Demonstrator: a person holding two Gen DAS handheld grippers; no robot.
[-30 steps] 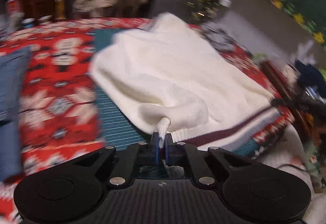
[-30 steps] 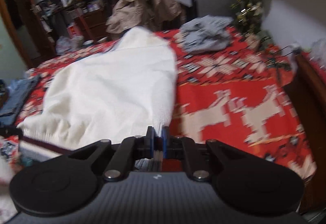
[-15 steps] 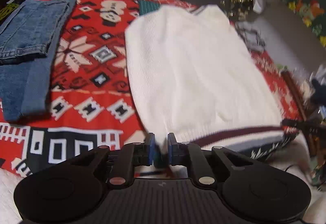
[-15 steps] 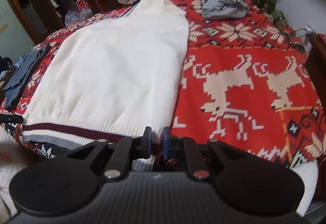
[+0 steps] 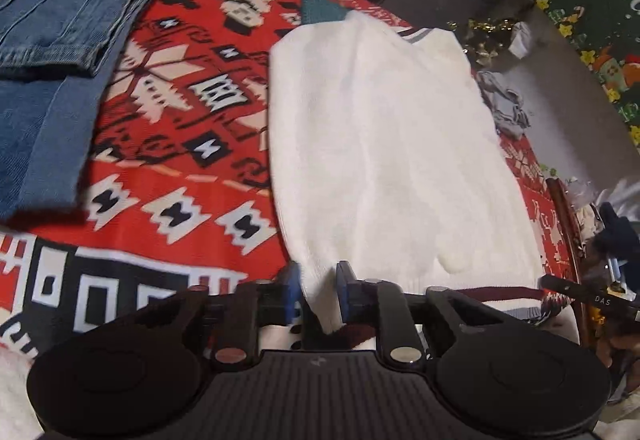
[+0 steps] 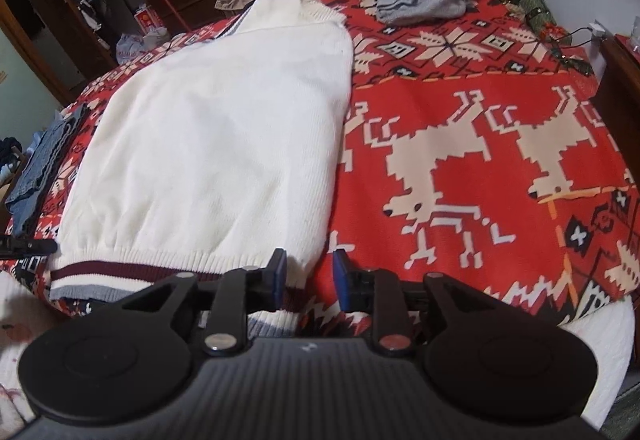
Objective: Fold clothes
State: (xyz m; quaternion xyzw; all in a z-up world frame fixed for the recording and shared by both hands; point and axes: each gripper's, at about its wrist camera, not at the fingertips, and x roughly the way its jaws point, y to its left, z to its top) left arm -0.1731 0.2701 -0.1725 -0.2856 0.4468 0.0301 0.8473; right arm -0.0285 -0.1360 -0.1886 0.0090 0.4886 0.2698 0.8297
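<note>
White knit sweater (image 6: 224, 144) lies flat on the bed's red patterned blanket (image 6: 480, 168), hem toward both cameras. The left claw (image 5: 317, 290) and right claw (image 6: 306, 272) each stand parted at a hem corner, gripping nothing. Folded jeans (image 5: 60, 40) rest to the left, apart.

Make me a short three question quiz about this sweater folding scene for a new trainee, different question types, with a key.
1. True or false: the left gripper is clamped shut on the white sweater.
2. What lies left of the sweater on the red blanket? A) jeans B) a towel C) a pillow
3. Fill in: the right gripper sits at the sweater's ____ corner.

Key: 1 false, its jaws are apart; 2 A; 3 hem.
</note>
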